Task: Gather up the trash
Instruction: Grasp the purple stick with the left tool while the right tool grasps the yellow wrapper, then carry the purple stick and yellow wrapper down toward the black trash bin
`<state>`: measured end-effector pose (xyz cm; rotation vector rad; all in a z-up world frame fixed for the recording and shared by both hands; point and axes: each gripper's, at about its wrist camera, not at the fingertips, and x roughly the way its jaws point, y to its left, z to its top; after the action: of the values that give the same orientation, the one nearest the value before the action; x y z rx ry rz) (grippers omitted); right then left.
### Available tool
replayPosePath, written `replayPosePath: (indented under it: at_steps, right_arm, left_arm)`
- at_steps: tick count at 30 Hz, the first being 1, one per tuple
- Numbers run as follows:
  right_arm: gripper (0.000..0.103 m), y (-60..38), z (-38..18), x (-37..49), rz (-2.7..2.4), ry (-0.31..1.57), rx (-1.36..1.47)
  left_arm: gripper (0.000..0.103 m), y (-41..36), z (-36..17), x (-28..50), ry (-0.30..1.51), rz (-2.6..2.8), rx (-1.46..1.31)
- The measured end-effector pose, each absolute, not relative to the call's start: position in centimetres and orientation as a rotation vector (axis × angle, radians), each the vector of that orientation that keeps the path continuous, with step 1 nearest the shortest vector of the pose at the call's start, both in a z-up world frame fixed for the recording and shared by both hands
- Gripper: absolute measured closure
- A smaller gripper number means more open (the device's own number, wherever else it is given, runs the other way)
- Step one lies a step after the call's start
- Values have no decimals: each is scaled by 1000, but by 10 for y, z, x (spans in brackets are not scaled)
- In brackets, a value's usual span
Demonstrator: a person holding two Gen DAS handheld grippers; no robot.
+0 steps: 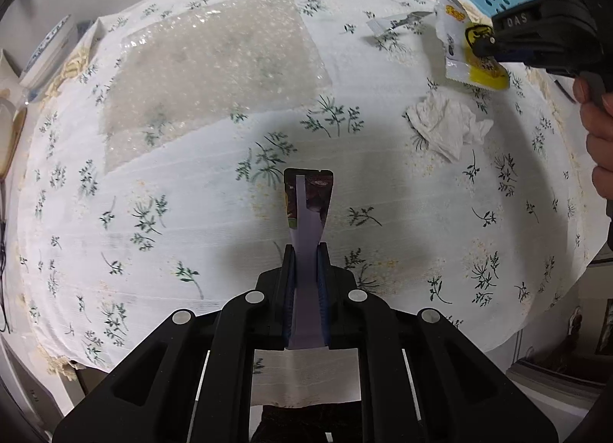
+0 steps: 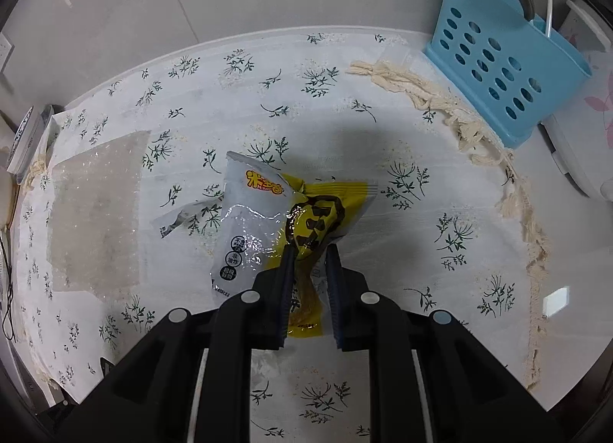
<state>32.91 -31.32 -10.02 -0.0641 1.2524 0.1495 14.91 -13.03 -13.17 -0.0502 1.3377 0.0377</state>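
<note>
My left gripper (image 1: 305,249) is shut on a dark and silvery wrapper (image 1: 308,209), which hangs lifted above the flowered tablecloth (image 1: 191,251). My right gripper (image 2: 311,251) is shut on a yellow and white snack packet (image 2: 268,213), raised off the cloth; the left wrist view shows that same snack packet (image 1: 456,48) at the upper right in the right gripper (image 1: 484,39). A crumpled white tissue (image 1: 444,125) lies on the cloth below it. A small silvery torn wrapper (image 1: 398,23) lies farther back, with the same silvery torn wrapper (image 2: 184,219) showing left of the packet.
A sheet of clear bubble wrap (image 1: 214,67) lies flat at the back left of the table. A blue perforated utensil holder (image 2: 502,75) stands at the back right beside a white appliance (image 2: 582,144). The cloth's cream fringe (image 2: 421,90) runs along the right edge.
</note>
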Motion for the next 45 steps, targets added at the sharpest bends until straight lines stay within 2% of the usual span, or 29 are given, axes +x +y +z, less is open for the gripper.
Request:
replayPosePath:
  at_steps: [28, 45]
  right_arm:
    - [87, -301, -10, 190, 191, 1066, 20]
    - [87, -288, 14, 122, 252, 1013, -35]
  left_arm:
    - [93, -87, -80, 114, 1207, 65, -98]
    - [93, -86, -53, 76, 1152, 24, -111]
